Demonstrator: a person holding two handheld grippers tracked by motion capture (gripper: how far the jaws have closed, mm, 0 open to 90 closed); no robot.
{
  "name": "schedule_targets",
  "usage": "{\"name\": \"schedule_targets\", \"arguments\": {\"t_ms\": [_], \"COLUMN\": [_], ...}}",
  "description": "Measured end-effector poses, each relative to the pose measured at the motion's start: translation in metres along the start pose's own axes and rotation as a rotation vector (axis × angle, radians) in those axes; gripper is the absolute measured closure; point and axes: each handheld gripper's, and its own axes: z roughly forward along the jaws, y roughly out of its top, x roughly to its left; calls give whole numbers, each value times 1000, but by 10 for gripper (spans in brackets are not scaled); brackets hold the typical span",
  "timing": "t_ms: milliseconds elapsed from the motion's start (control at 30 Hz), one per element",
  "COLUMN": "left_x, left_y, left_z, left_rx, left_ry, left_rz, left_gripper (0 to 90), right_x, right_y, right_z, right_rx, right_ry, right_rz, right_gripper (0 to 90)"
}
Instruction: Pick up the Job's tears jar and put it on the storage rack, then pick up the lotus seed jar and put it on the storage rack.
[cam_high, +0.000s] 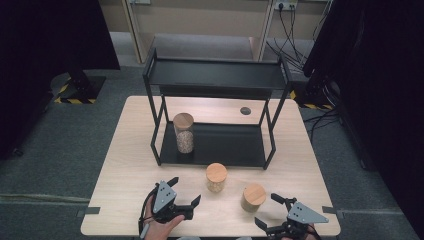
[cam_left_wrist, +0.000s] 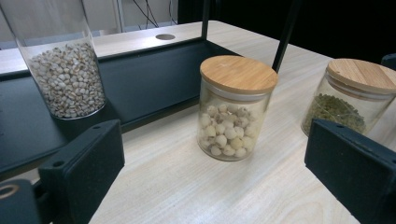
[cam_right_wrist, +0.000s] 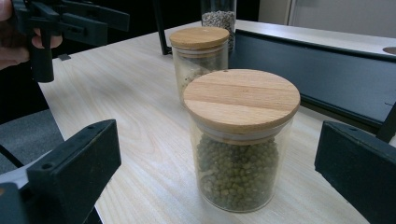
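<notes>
A short glass jar of pale round seeds (cam_high: 216, 177) (cam_left_wrist: 236, 109) with a wooden lid stands on the table just in front of the black rack. To its right is a like jar of green beans (cam_high: 253, 197) (cam_right_wrist: 240, 140). A tall jar of small grains (cam_high: 183, 132) (cam_left_wrist: 63, 70) stands on the rack's lower shelf (cam_high: 225, 145). My left gripper (cam_high: 185, 191) (cam_left_wrist: 215, 186) is open, a short way in front of the pale-seed jar and apart from it. My right gripper (cam_high: 268, 210) (cam_right_wrist: 215, 182) is open too, facing the green-bean jar, with the jaws wide on either side and not touching it.
The black two-tier rack (cam_high: 215, 75) takes up the back half of the wooden table (cam_high: 130, 165). A round cable hole (cam_high: 245, 110) lies behind it. In the right gripper view, the left gripper (cam_right_wrist: 70, 23) and a hand appear at upper left.
</notes>
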Motion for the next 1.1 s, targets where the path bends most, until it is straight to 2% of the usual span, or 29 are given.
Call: {"name": "schedule_targets", "arguments": {"t_ms": [333,1100], "left_x": [-2,1], "left_y": [-11,-17], "left_z": [-3,1], "left_rx": [13,24], "left_ry": [1,14], "left_rz": [-2,-9], "left_gripper": [44,44], "right_x": [1,2], "right_y": [0,1], "right_z": [0,0], "right_rx": [-3,-6], "right_ry": [2,14], "right_rz": [-5,-11], "right_gripper": [7,7]}}
